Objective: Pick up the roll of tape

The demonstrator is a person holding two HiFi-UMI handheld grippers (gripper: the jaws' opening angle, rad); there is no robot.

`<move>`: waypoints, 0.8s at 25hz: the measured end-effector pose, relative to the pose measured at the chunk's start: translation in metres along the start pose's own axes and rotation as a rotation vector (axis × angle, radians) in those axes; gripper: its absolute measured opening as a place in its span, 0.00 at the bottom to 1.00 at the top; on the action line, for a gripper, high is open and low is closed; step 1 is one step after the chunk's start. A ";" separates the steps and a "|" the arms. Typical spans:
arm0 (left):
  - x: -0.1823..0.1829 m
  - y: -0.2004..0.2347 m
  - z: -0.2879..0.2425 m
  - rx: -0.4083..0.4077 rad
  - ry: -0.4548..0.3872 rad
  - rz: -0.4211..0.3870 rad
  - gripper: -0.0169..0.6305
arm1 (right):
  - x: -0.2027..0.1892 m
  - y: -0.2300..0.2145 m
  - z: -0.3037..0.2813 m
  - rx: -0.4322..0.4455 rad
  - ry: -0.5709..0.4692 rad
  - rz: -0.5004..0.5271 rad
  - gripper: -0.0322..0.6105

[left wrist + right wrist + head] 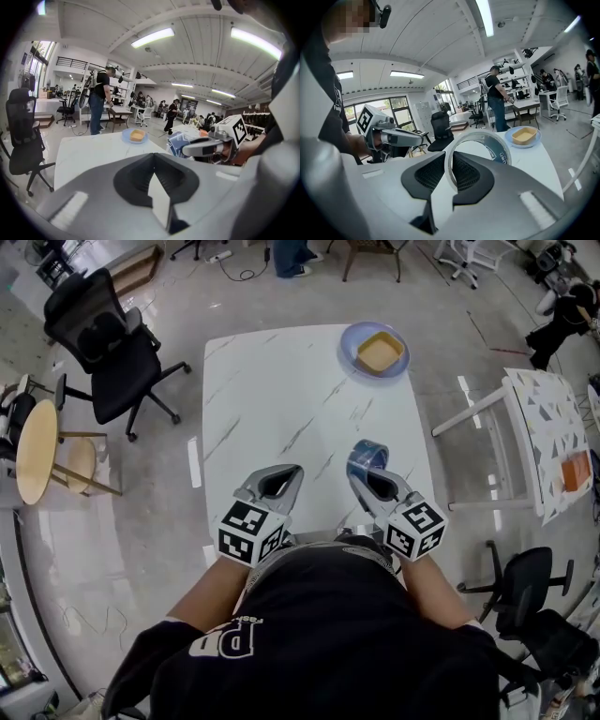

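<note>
The roll of tape (367,457), bluish with a pale inner rim, is held upright just above the white marble table (272,390) near its front edge. My right gripper (360,473) is shut on the roll's wall; in the right gripper view the ring (499,146) stands up from between the jaws (451,157). My left gripper (294,469) hovers a short way to the left, shut with nothing in it. The left gripper view looks past its own shut jaws (153,157) to the tape (176,142) and the right gripper (190,149).
A blue plate (374,350) with a tan square dish stands at the table's far right corner. A black office chair (108,352) and round wooden stool (37,451) stand left; a white patterned table (548,437) and dark chair (525,587) right. A person (98,101) stands beyond.
</note>
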State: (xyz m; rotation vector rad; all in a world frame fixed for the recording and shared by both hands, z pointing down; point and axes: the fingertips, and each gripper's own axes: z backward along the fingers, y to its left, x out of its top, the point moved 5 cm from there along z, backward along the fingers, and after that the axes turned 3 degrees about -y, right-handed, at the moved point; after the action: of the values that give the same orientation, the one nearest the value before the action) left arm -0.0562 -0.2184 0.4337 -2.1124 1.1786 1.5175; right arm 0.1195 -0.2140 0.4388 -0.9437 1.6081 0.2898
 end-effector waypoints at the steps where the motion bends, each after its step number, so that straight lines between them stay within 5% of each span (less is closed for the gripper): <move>1: 0.001 0.000 -0.001 -0.003 -0.001 -0.002 0.11 | -0.001 0.000 0.000 -0.001 -0.001 -0.002 0.12; 20: 0.002 -0.002 -0.005 0.000 -0.005 -0.005 0.11 | -0.005 -0.003 -0.001 0.000 0.007 -0.006 0.12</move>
State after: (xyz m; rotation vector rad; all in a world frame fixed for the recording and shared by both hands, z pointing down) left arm -0.0514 -0.2207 0.4338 -2.1087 1.1701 1.5202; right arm 0.1204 -0.2146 0.4441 -0.9499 1.6112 0.2829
